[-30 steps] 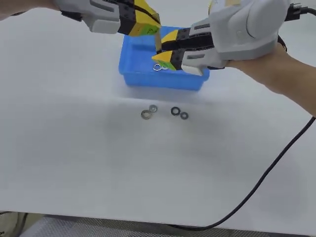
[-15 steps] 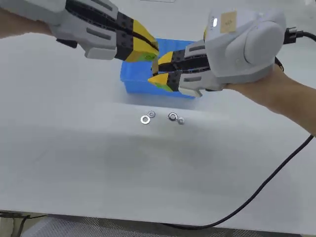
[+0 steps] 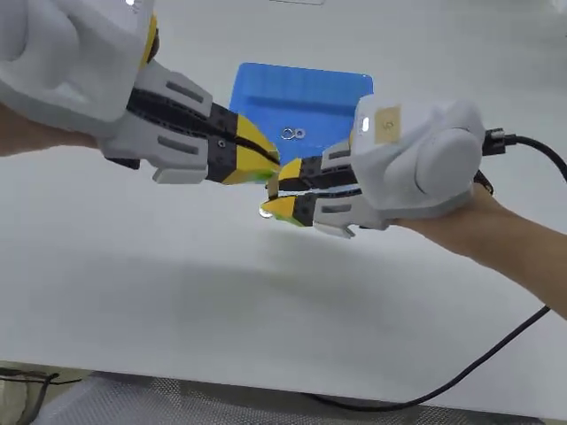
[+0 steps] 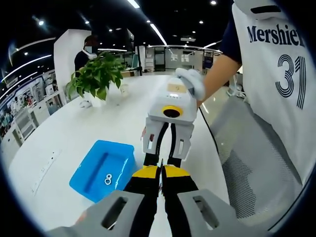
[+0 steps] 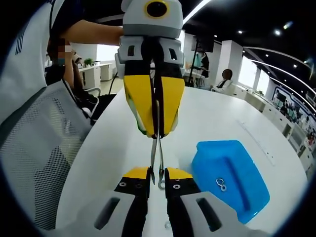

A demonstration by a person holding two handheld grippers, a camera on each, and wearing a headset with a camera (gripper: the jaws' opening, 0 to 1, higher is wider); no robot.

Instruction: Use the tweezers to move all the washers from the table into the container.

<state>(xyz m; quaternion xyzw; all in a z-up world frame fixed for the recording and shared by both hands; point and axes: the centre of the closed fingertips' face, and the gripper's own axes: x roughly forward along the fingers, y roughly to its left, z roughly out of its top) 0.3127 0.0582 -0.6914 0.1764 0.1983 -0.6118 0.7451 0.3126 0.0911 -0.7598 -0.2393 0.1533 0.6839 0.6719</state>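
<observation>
Left gripper [image 5: 158, 131]: yellow jaws pressed together on the upper end of the tweezers [image 5: 156, 153], which hang out past the tips. In its own view the left gripper [image 4: 160, 173] shows the same narrow seam, with a thin metal line in it.

Right gripper [image 5: 158, 174]: jaws drawn in to a slim gap, one on each side of the tweezers' two arms and seemingly against them. The arms are a little apart there and converge toward the points.

A washer [image 5: 161, 185] sits right at the tweezers' points. Cannot tell whether it is pinched or lying on the table [image 3: 177, 283]. In the head view that washer [image 3: 264, 212] is just beside the lower right jaw tip.

Pose, head view: left gripper [image 3: 266, 166] enters from the upper left, angled down and to the right. Right gripper [image 3: 275, 197] enters from the right, pointing left and tilted slightly down, its tips just under the left gripper's. The two meet nose to nose just in front of the near edge of the blue container [image 3: 301, 88].

The container holds two washers [image 3: 293, 134], touching each other.

A hand [image 3: 496, 226] grips the right gripper from behind; a cable [image 3: 496, 345] trails off across the table.
</observation>
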